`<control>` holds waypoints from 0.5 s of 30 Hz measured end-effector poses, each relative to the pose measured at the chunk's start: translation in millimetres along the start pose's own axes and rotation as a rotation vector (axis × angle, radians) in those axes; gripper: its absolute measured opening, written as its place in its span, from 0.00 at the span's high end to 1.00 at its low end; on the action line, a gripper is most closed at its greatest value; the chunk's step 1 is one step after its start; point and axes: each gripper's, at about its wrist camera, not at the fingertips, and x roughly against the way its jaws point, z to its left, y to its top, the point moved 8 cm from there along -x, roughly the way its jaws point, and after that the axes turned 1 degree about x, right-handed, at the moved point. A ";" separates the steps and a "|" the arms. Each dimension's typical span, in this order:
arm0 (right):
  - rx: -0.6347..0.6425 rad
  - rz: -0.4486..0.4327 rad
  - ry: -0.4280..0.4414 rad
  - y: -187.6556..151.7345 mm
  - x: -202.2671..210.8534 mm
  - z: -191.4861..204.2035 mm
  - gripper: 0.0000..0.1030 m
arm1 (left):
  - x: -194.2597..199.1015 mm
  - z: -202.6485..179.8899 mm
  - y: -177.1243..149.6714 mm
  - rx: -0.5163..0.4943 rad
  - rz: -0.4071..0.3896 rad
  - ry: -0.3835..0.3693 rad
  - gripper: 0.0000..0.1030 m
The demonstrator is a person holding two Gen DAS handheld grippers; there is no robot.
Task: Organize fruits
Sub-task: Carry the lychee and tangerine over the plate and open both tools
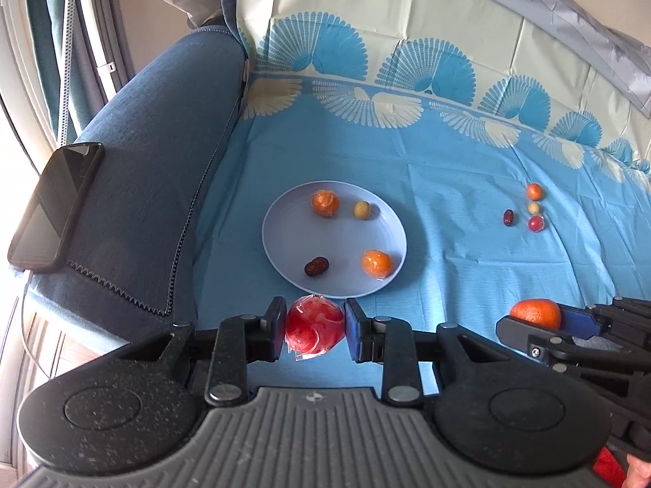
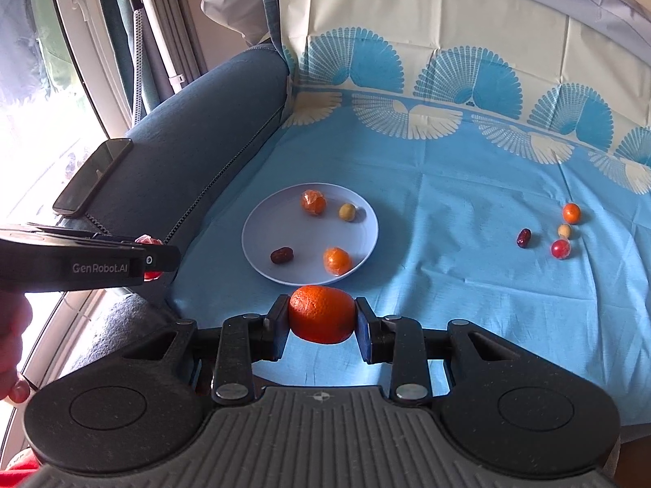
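My left gripper [image 1: 314,330] is shut on a red fruit in clear wrap [image 1: 314,330], just in front of the near rim of a pale blue plate [image 1: 285,227]. The plate holds two wrapped oranges [image 1: 324,202] [image 1: 376,263], a small yellow-green fruit [image 1: 361,210] and a dark date [image 1: 316,266]. My right gripper [image 2: 321,319] is shut on a bare orange [image 2: 321,319], also just short of the plate [image 2: 264,240]. In the left wrist view that gripper [image 1: 541,319] shows at the right with the orange. Far right on the cloth lies a cluster of small fruits [image 2: 563,232].
A blue patterned cloth [image 1: 447,187] covers the sofa seat and back. A dark phone [image 1: 57,207] lies on the blue armrest [image 1: 154,154] at the left. A window and curtain stand beyond the armrest. A person's fingers [image 2: 12,366] show at the left edge.
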 end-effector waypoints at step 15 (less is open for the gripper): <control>0.004 0.055 -0.010 33.0 -92.6 -9.1 0.66 | -98.3 -1.8 42.4 -0.030 0.102 0.035 0.68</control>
